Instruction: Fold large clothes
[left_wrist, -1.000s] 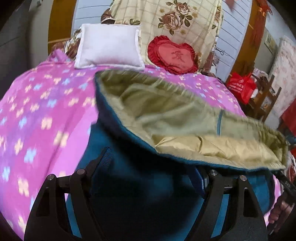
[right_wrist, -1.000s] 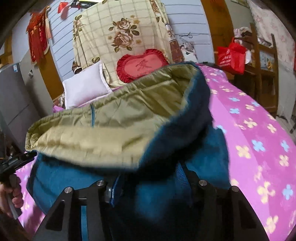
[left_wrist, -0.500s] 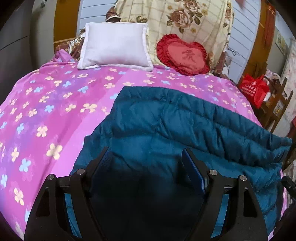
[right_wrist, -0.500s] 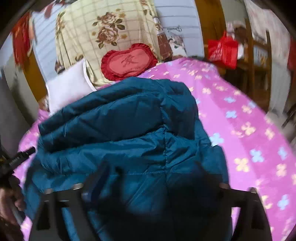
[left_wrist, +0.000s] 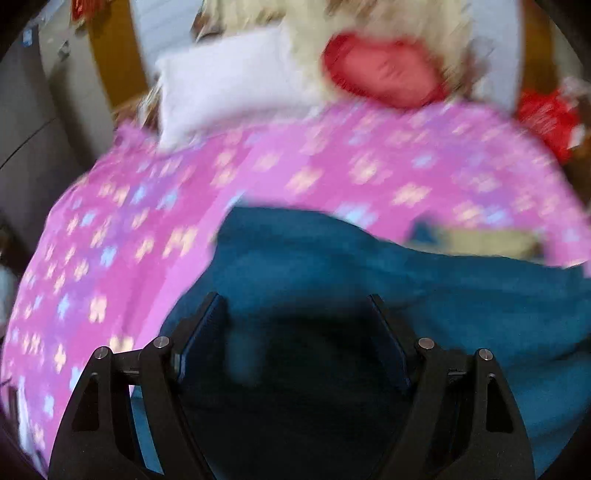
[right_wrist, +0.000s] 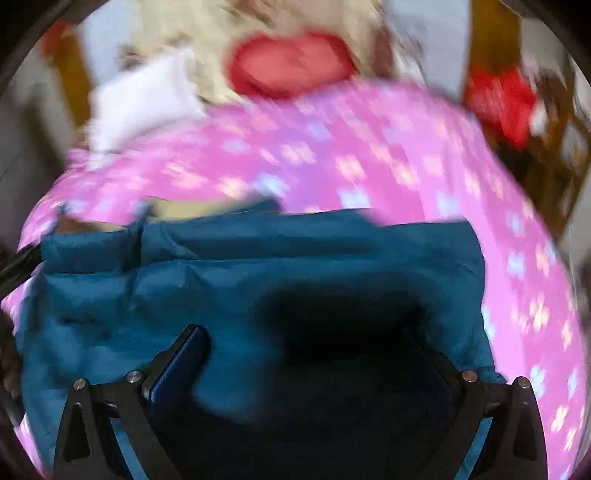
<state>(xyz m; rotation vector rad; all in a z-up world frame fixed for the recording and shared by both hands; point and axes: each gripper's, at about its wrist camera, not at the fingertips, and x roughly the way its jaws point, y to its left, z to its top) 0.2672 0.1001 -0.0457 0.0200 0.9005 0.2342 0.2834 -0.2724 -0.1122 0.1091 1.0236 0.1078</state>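
Your views are motion-blurred: the red cushion (left_wrist: 384, 74) at 12 o'clock smears, and the jacket (right_wrist: 277, 280) runs off the bottom edge.

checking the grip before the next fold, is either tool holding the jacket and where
Neither: left tool and right tool are both open over the folded teal jacket, gripping nothing.

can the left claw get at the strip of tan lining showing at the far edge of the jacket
Probably yes: the left claw hangs open over the teal padded jacket, and the tan lining strip lies uncovered further ahead to the right.
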